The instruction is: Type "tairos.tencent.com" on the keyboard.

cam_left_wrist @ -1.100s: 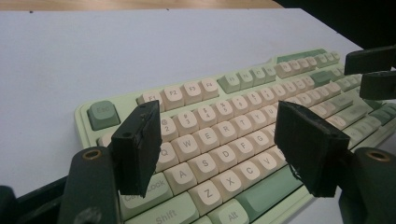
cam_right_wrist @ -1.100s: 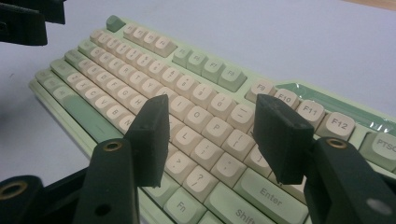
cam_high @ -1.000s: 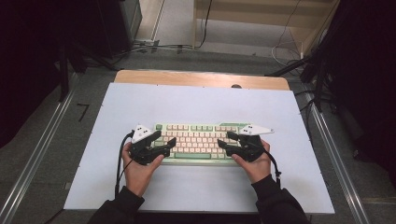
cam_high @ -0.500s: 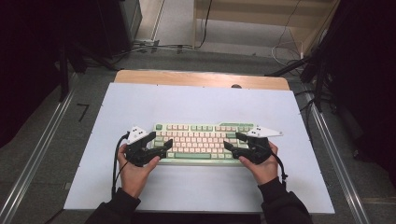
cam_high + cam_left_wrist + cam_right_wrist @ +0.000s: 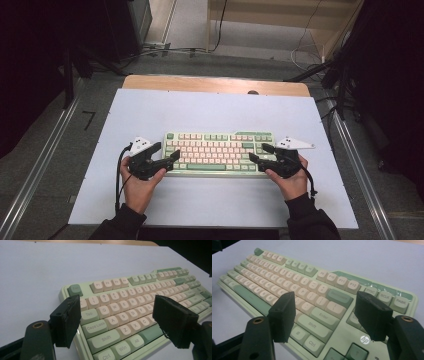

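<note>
A green keyboard (image 5: 220, 150) with cream keys lies flat at the middle of the white table top (image 5: 210, 110). My left gripper (image 5: 169, 151) is at the keyboard's left end, open, and its jaws have just been opening. In the left gripper view (image 5: 117, 312) the black jaws stand wide over the Tab and Shift corner of the keyboard (image 5: 120, 297), with no pad touching it. My right gripper (image 5: 257, 152) is at the right end, open, its jaws also just opening. In the right gripper view (image 5: 325, 307) the jaws straddle the Enter and Shift keys of the keyboard (image 5: 299, 282) without contact.
A wooden strip (image 5: 215, 85) runs along the table's far edge. Metal rails (image 5: 40, 165) (image 5: 352, 155) flank the table on both sides. Cables lie on the floor (image 5: 165, 50) beyond it. Bare white surface surrounds the keyboard.
Both grippers have drawn outward from over the keyboard's ends, the right one farther to the right. Their jaws stand wider than before. The keyboard has not moved.
</note>
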`<move>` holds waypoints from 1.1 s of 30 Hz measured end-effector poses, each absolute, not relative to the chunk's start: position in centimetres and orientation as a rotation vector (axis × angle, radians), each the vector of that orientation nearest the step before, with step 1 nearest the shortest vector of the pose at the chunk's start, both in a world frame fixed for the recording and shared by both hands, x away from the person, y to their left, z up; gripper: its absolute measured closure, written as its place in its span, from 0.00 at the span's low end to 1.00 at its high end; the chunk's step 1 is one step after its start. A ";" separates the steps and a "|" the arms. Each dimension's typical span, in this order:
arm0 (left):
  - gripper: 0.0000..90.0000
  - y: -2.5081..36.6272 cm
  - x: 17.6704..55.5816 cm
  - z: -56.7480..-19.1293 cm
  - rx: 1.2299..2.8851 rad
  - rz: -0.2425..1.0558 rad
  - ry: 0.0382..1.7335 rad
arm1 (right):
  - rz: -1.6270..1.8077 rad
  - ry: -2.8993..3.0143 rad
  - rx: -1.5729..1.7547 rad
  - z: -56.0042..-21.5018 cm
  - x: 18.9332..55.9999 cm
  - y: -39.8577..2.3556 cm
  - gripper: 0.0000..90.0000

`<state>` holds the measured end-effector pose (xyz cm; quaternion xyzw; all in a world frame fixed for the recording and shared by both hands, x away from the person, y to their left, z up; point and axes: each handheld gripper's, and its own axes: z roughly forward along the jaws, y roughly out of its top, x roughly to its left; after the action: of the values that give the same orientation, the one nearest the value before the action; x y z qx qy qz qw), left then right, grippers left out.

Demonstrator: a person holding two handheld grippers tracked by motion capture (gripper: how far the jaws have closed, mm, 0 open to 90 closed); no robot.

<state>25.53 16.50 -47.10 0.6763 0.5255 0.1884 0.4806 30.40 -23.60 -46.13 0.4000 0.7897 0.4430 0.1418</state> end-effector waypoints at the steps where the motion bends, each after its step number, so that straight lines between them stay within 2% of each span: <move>1: 0.26 16.6 25.5 -47.1 1.650 0.457 1.283 | 1.277 2.274 1.157 -46.1 30.3 -23.8 0.35; 33: 0.25 19.6 24.1 -47.9 1.638 0.455 1.376 | 1.207 2.123 1.288 -46.2 28.1 -31.6 0.35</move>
<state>24.06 19.58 -47.88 0.6651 0.5588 0.1849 0.4595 28.09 -31.59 -46.16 0.4581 0.7550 0.4294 0.1890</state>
